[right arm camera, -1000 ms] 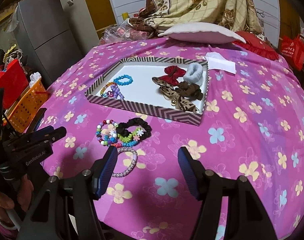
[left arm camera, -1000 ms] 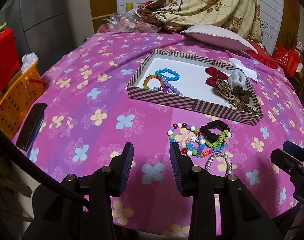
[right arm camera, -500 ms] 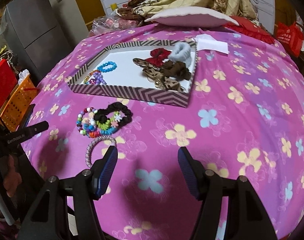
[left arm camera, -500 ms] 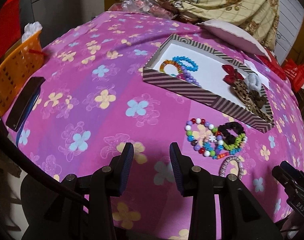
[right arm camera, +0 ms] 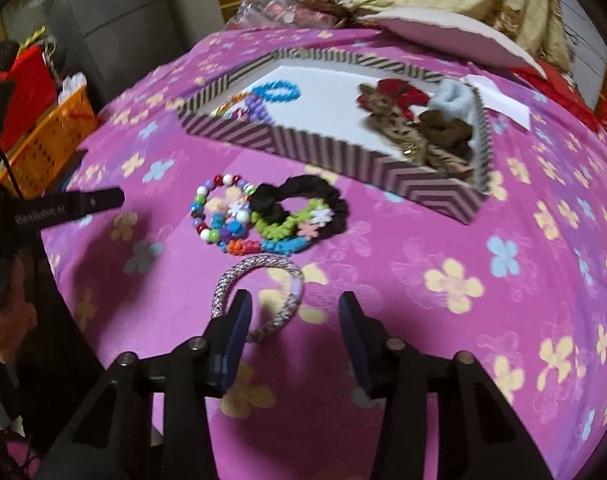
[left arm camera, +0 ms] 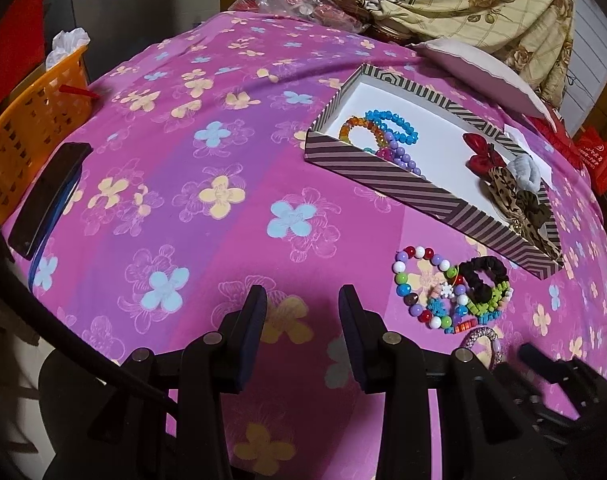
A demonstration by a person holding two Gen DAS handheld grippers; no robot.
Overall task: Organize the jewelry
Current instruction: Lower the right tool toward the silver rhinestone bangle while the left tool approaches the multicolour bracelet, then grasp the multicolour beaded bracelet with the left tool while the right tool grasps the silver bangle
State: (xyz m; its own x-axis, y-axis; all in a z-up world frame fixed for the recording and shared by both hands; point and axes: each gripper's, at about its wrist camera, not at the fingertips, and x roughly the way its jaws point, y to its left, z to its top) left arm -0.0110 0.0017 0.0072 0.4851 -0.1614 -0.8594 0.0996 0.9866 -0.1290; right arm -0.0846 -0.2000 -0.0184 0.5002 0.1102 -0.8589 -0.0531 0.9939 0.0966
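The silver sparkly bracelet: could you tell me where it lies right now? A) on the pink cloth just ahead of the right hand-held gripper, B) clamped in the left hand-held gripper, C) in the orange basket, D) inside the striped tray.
A: the silver sparkly bracelet lies flat on the pink cloth, outside the striped tray, directly ahead of the open right hand-held gripper, whose left finger overlaps it in the right wrist view.

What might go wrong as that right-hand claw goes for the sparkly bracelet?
The silver bracelet lies flat on the soft cloth, so the right gripper, fingers open, may pinch fabric. The beaded pile sits just beyond it and could get dragged. The picture is blurred, which suggests motion, so aim may drift.
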